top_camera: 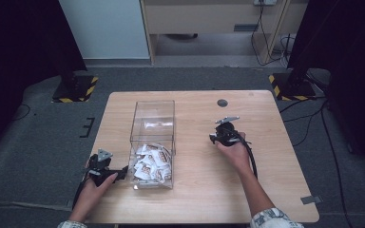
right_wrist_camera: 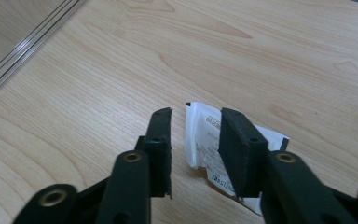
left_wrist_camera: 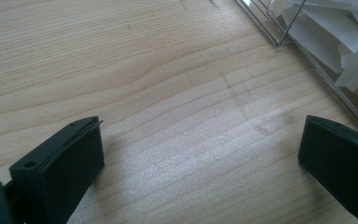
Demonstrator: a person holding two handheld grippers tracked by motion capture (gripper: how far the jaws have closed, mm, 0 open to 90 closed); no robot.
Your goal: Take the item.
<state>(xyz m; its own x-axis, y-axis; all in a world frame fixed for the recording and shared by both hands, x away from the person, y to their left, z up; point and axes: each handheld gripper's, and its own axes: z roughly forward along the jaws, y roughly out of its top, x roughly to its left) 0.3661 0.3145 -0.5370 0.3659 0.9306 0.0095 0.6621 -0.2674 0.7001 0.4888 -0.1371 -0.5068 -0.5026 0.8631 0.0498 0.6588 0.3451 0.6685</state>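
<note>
while the right gripper (right_wrist_camera: 193, 140) rose from the bottom centre of its own view, its jaws stood narrowly apart over a small white packet (right_wrist_camera: 205, 135) with printed text. the packet lay flat on the table (right_wrist_camera: 98, 70), showing in the gap between the jaws and out past the right one, and neither pad pressed on it. clear box edges crossed the upper left corner of that view. in the high view the right gripper (top_camera: 218, 137) sat right of centre on the table (top_camera: 266, 190), held by a hand (top_camera: 237, 152) coming up from the lower right, with a cable trailing back along the forearm. the clear box (top_camera: 153, 142) stood left of centre, and a heap of packets (top_camera: 149, 164) filled its near end. the left gripper (top_camera: 116, 173) lay at the lower left, just beside the box's near left corner, with the left hand (top_camera: 97, 183) around it. in the left gripper view the jaws stood wide, one at the lower left and one at the right edge, with bare wood between them and nothing held. the box wall (left_wrist_camera: 307, 60) ran down the upper right corner there, white packets (left_wrist_camera: 335, 42) behind it.
</note>
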